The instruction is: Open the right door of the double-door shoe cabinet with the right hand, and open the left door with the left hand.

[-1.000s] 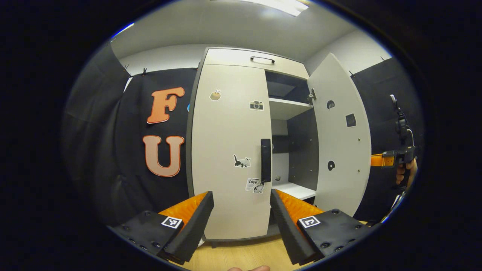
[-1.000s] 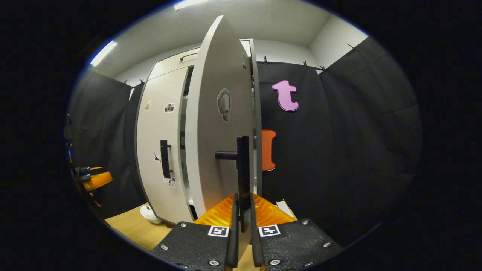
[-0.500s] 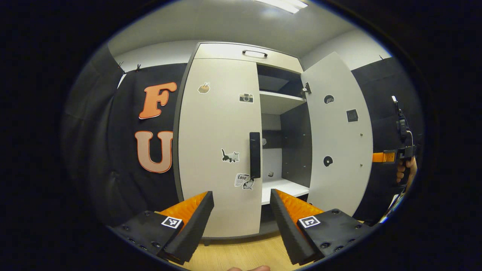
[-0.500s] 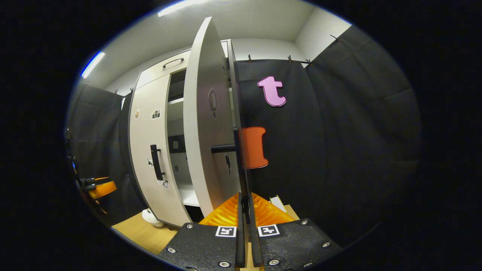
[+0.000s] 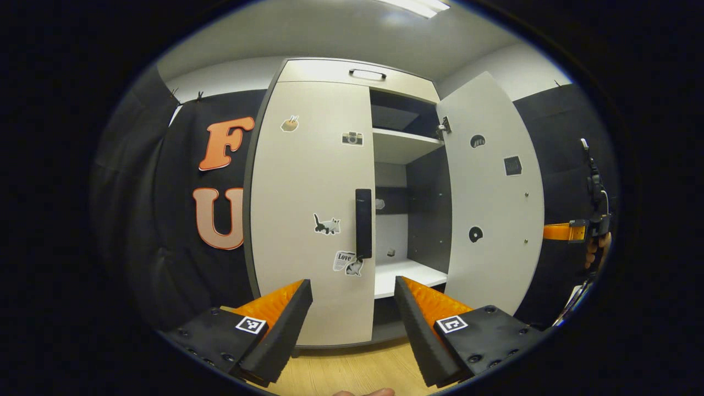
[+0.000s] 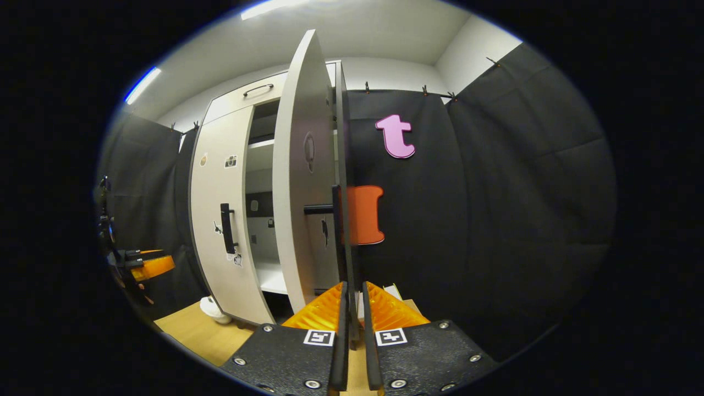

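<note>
A: Two doors on the shoe cabinet point(image 5: 352, 77) in the left gripper view?

B: Yes. The left door point(image 5: 308, 209) is shut, its dark handle point(image 5: 363, 223) upright along its right edge. The right door point(image 5: 495, 192) stands swung out, showing shelves point(image 5: 404, 144). The left hand-held gripper point(image 5: 352, 300) hangs in front of the left door, fingers spread wide, holding nothing. One sticker point(image 5: 345, 258) near the handle reads "Love"; the other stickers are too small to make out.

A: What's cut off there?

B: At the far right, the other hand-held gripper point(image 5: 572, 231) and a hand point(image 5: 597, 250) sit half hidden at the edge.

A: And the right gripper view?

B: The right hand-held gripper point(image 6: 352, 308) has its fingers nearly together around the right door's handle point(image 6: 344, 242); whether both press it I cannot tell. That door point(image 6: 300, 181) is seen almost edge-on. A white object point(image 6: 212, 309) on the wooden floor point(image 6: 192, 330) by the cabinet's foot is unclear.
</note>
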Available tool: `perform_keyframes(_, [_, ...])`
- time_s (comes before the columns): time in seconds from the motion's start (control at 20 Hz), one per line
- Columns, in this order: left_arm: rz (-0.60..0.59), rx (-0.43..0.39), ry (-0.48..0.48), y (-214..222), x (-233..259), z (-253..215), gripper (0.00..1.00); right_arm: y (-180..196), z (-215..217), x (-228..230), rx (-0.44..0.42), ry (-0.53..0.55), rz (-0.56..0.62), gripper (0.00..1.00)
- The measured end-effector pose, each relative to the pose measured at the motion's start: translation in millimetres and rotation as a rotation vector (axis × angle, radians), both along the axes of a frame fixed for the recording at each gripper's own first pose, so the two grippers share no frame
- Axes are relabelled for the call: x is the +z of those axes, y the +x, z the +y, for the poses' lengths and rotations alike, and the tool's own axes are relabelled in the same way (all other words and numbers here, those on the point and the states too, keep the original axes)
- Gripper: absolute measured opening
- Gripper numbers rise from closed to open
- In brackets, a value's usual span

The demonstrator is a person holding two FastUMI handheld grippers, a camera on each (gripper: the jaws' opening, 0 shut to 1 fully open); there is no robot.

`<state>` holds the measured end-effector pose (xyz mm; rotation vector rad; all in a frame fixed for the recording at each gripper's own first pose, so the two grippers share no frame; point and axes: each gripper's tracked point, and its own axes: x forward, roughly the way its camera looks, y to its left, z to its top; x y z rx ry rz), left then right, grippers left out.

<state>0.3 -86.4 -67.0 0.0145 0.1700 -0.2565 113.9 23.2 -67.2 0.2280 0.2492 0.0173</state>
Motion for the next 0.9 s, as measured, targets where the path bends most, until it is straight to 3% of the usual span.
perform_keyframes(0.25, [0.008,0.005,-0.024,11.9,1.4,-5.9,0.96,-12.9,-30.7,0.2,-0.089,0.012,0.010,0.14])
perform_keyframes(0.3, [0.007,0.010,-0.021,14.1,1.9,-6.0,0.96,-13.9,-31.1,-1.1,-0.089,0.021,0.015,0.18])
perform_keyframes(0.35, [0.009,0.011,-0.023,17.1,2.4,-7.4,0.96,-15.1,-30.9,-3.1,-0.087,0.023,0.019,0.17])
perform_keyframes(0.45, [0.013,0.007,-0.035,22.3,2.5,-13.3,0.96,-15.8,-37.7,-4.9,-0.098,0.008,0.019,0.36])
perform_keyframes(0.55, [0.018,0.003,-0.042,28.6,0.9,-20.6,0.96,-15.3,-39.5,-4.9,-0.102,0.006,0.011,0.43])
perform_keyframes(0.7, [0.025,0.009,-0.042,41.2,-8.3,-28.3,0.96,-13.8,-42.4,-6.4,-0.106,0.010,-0.003,0.66])
perform_keyframes(0.9, [0.049,0.038,-0.034,64.6,-20.8,-29.4,0.96,-12.3,-49.8,-10.7,-0.117,-0.032,-0.006,0.77])
